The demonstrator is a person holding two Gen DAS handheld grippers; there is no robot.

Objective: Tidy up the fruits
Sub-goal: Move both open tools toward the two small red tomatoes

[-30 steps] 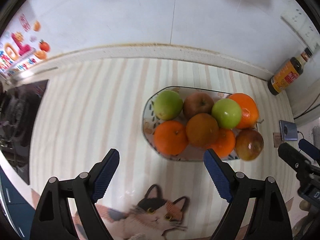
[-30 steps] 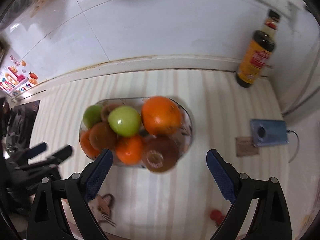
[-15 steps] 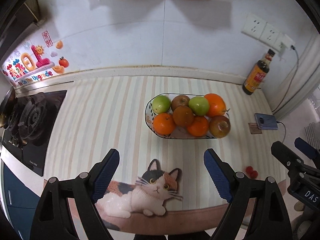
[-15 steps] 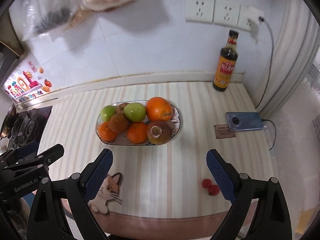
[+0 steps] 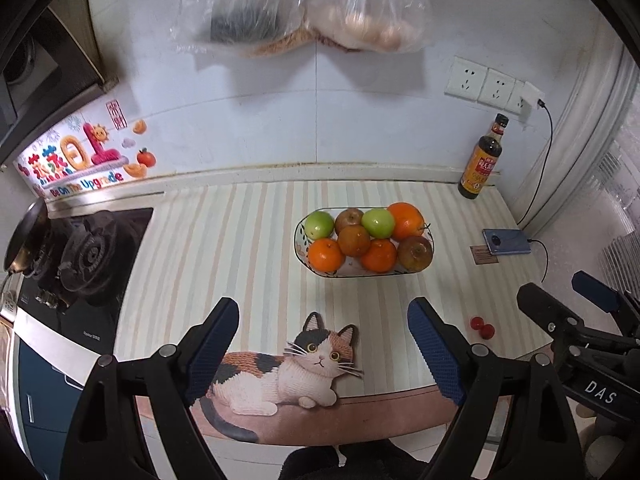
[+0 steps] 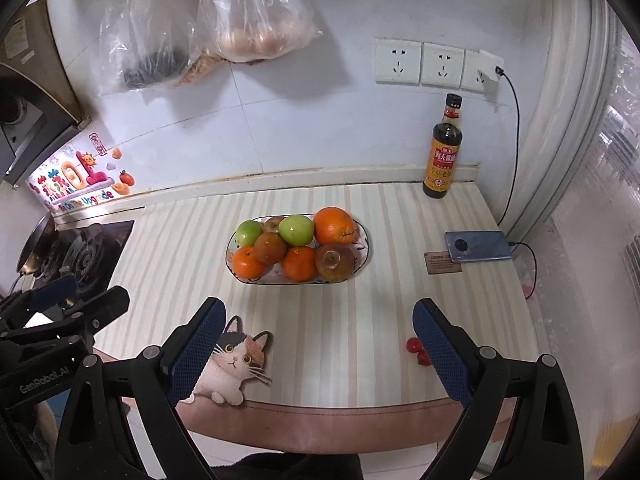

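We hold the left tool (image 5: pixel 324 350) and right tool (image 6: pixel 320 350) released and empty, well back from the counter (image 6: pixel 400 216), since the fruits (image 6: pixel 296 246) sit piled together in the dish (image 6: pixel 362 258) mid-counter.

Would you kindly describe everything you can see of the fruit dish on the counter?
The fruit dish is a shallow oval bowl, pale with a dark rim and small printed motifs, apparently ceramic. It sits flat on the striped mat, mid-counter. It is heaped with two green apples, three oranges and three brownish fruits. Neither gripper touches it.
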